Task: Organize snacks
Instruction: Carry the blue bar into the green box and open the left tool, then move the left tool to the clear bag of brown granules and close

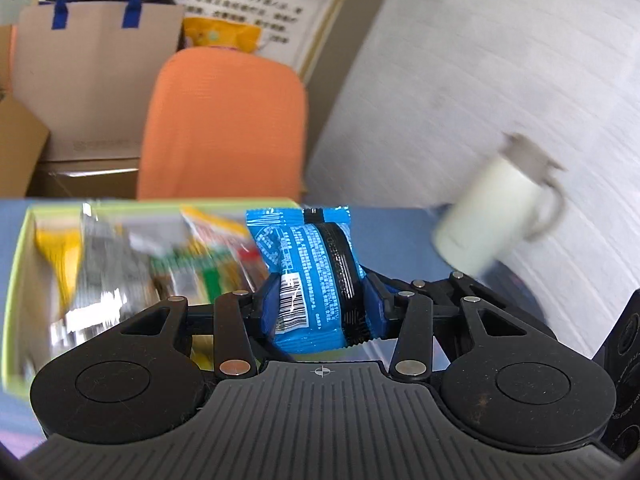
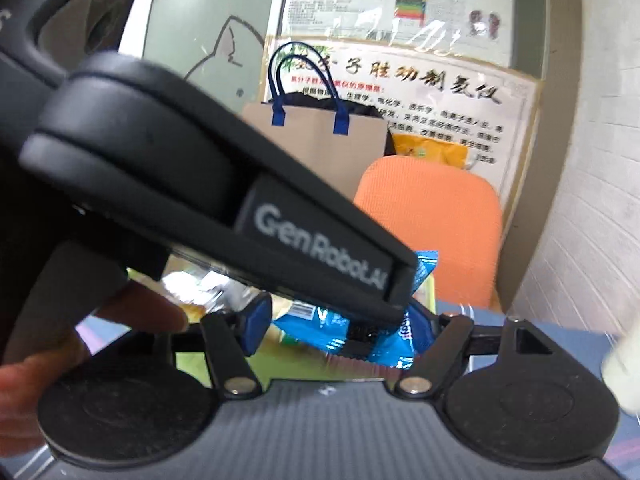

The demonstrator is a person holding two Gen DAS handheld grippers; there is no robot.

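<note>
left gripper (image 1: 320,300): we clamp its fingers on the blue snack packet (image 1: 308,276), above the green box (image 1: 16,256) of snacks | right gripper (image 2: 340,324): fingers apart around another blue packet (image 2: 384,344), grip unclear | desk (image 1: 392,232): white mug (image 1: 496,216)

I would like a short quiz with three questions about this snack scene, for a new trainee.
1. True or false: the left gripper holds a blue snack packet.
2. Which colour is the chair? A) orange B) green C) black
3. Fill in: the white ____ stands to the right of the snack box in the left wrist view.

Key: 1 true; 2 A; 3 mug
</note>
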